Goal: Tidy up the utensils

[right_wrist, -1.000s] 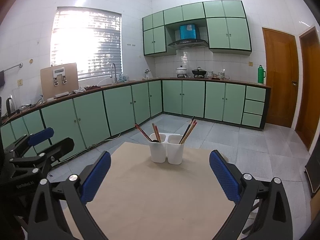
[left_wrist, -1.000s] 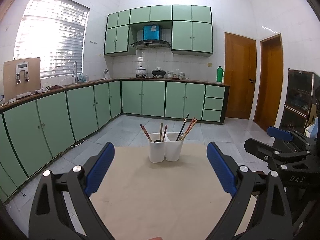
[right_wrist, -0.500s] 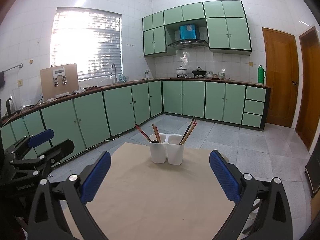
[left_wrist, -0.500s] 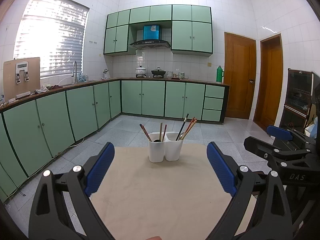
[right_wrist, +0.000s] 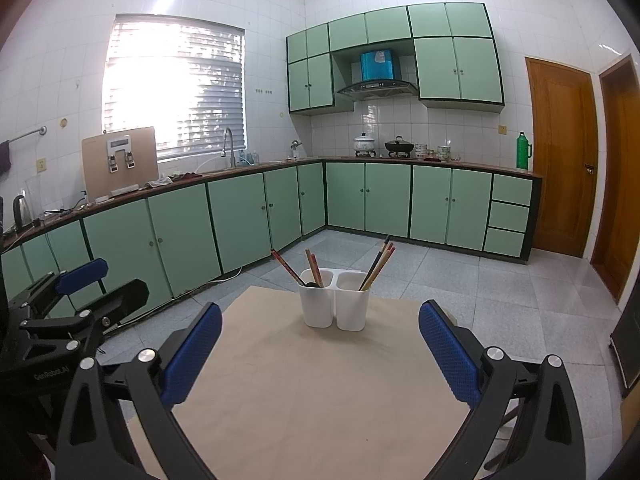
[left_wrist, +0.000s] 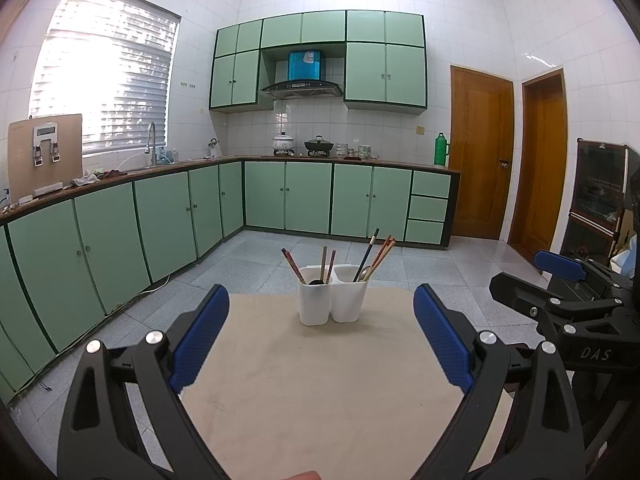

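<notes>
The holder (left_wrist: 333,300) hides my utensils' (left_wrist: 370,256) lower ends, and the frame's bottom edge crops the table (right_wrist: 320,400).

A white plastic two-compartment utensil holder (left_wrist: 333,300) stands near the far edge of a beige table (left_wrist: 320,392), chopsticks (left_wrist: 378,254) in both compartments, kitchen cabinets (left_wrist: 328,198) behind.

Bright daylight floods through the white slatted window blind (right_wrist: 174,88), blown out to glare; the glossy white wall tiles (left_wrist: 536,60) gleam. Focus sharp; fisheye bends edges, corners dark.
</notes>
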A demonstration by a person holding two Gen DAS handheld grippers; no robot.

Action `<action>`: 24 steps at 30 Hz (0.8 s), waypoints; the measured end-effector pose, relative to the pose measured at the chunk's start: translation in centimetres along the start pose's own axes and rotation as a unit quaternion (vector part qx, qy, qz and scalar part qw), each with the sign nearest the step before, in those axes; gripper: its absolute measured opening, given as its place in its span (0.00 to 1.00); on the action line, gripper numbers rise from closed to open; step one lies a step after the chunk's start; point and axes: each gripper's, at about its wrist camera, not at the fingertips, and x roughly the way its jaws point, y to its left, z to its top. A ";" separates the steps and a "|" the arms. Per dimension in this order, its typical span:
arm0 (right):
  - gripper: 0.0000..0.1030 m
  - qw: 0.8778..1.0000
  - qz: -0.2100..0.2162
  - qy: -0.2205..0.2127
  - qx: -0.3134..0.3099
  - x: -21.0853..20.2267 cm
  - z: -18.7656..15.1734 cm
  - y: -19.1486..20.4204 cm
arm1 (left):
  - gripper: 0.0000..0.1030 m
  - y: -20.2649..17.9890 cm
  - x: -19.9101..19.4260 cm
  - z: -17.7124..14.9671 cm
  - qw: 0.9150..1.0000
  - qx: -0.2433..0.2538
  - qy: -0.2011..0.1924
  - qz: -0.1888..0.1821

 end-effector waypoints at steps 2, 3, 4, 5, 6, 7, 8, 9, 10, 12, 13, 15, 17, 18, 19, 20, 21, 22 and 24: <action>0.94 1.000 0.000 0.000 0.000 0.1 0.0 0.0 | 0.88 0.0 0.0 0.0 1.000 0.000 0.000 0.000; 0.94 1.000 0.000 0.000 0.000 0.0 0.0 0.0 | 0.88 0.0 0.0 0.0 1.000 0.000 0.000 0.000; 0.94 1.000 0.000 0.000 0.000 0.0 0.0 0.0 | 0.88 0.1 0.0 0.0 1.000 0.000 0.000 0.001; 0.94 1.000 0.000 0.000 0.000 0.0 0.0 0.0 | 0.88 0.1 0.0 0.0 1.000 0.000 -0.001 0.001; 0.94 1.000 0.000 0.000 0.000 0.0 0.0 0.0 | 0.88 0.1 0.0 0.0 1.000 0.000 0.000 0.001; 0.94 1.000 0.000 0.000 0.000 -0.1 0.0 0.0 | 0.88 -0.1 0.0 0.1 1.000 0.000 0.000 0.001; 0.94 1.000 0.000 0.000 0.000 0.0 0.0 0.0 | 0.88 -0.1 0.1 0.1 1.000 0.000 0.000 0.002; 0.94 1.000 0.000 0.000 0.000 -0.1 -0.1 0.0 | 0.88 -0.1 0.1 0.1 1.000 0.000 0.000 0.002; 0.94 1.000 0.000 0.001 0.000 0.0 0.0 0.0 | 0.88 -0.1 0.1 0.1 1.000 0.000 0.000 0.002; 0.94 1.000 0.000 0.001 0.000 0.0 0.0 0.0 | 0.88 -0.1 0.1 0.1 1.000 0.000 0.001 0.002; 0.94 1.000 0.000 0.001 0.000 -0.1 -0.1 0.0 | 0.88 -0.1 0.1 0.1 1.000 0.000 0.001 0.002; 0.94 1.000 0.000 0.000 0.000 -0.1 0.0 0.0 | 0.88 -0.1 0.1 0.1 1.000 0.000 0.000 0.002; 0.94 1.000 0.000 -0.001 -0.001 0.0 0.0 0.1 | 0.88 -0.1 0.1 0.1 1.000 0.000 0.000 0.002; 0.94 1.000 0.000 -0.001 -0.001 0.0 -0.1 0.2 | 0.88 -0.1 0.1 0.1 1.000 0.000 0.000 0.002; 0.94 1.000 0.001 -0.001 -0.001 0.0 -0.1 0.2 | 0.88 -0.1 0.1 0.1 1.000 0.000 0.000 0.002; 0.94 1.000 0.000 -0.001 0.000 0.0 -0.1 0.2 | 0.88 -0.1 0.1 0.0 1.000 0.000 0.000 0.002; 0.94 1.000 0.001 -0.001 0.000 0.0 -0.1 0.2 | 0.88 -0.1 0.1 0.1 1.000 0.000 0.000 0.002; 0.94 1.000 0.001 -0.001 0.000 0.0 0.0 0.2 | 0.88 -0.1 0.1 0.1 1.000 0.000 0.000 0.002; 0.94 1.000 0.001 -0.001 -0.001 0.0 -0.1 0.3 | 0.88 -0.1 0.1 0.1 1.000 0.001 0.000 0.003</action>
